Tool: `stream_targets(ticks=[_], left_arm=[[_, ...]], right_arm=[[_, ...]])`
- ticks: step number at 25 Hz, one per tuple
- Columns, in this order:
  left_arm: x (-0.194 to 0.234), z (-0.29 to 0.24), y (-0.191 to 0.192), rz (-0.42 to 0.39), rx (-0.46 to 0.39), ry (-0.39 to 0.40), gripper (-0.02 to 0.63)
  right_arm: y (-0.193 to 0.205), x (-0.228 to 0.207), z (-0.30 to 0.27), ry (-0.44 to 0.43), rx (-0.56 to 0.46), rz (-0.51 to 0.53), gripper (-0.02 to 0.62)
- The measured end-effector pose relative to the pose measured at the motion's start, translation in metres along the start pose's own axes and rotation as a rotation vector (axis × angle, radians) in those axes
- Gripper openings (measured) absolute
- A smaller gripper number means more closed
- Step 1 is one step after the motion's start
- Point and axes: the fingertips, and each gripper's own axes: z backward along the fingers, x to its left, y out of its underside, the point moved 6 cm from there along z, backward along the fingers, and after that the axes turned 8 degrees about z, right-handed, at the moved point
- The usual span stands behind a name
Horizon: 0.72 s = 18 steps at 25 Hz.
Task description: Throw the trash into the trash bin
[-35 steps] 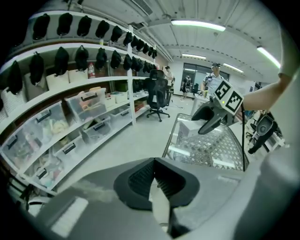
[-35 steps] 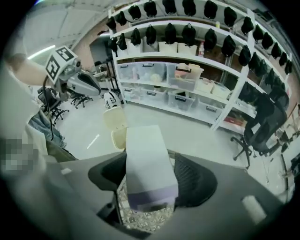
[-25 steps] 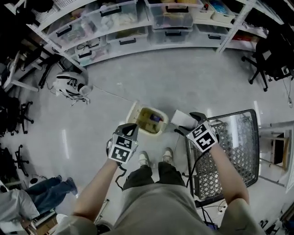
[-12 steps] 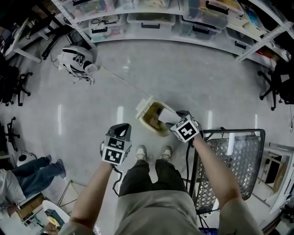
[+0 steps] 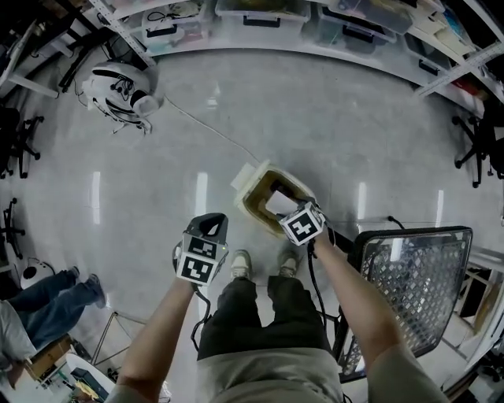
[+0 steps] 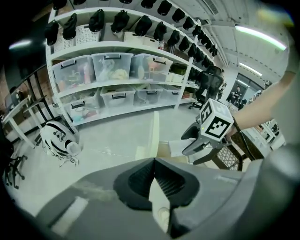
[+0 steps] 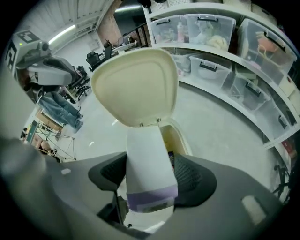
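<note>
Right gripper clamped on a white carton with a purple band, one pad on each side. Left gripper closed, empty, beside the trash bin. Carton's near end is cut off behind the gripper; bin contents mostly hidden. Carton sits over the open bin, lid up, long axis along the jaws, far end towards the opening

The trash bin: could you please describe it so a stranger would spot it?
From the wall shelves, come across the floor to the person's shoes. The trash bin stands ahead of them: cream, lid raised, unlike the dark mesh cart beside it.
</note>
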Motion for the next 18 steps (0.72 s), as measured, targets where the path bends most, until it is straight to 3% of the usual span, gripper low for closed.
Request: stream_targets(ticks=[8,13,18], left_arm=[[0.027,-0.033,0.031,0.018,0.005,-0.023,0.003],[0.030,-0.035,0.041,0.025,0.013,-0.031,0.003],[0.021,-0.012,0.033,0.031,0.003,-0.021,0.003]], right_arm=[[0.016,-0.018,-0.058,0.096,0.006,0.002,0.324],[0.021,-0.020,-0.061,0.085,-0.005,-0.044,0.328],[0.009,-0.007,-0.017,0.092,-0.101,-0.034,0.226]])
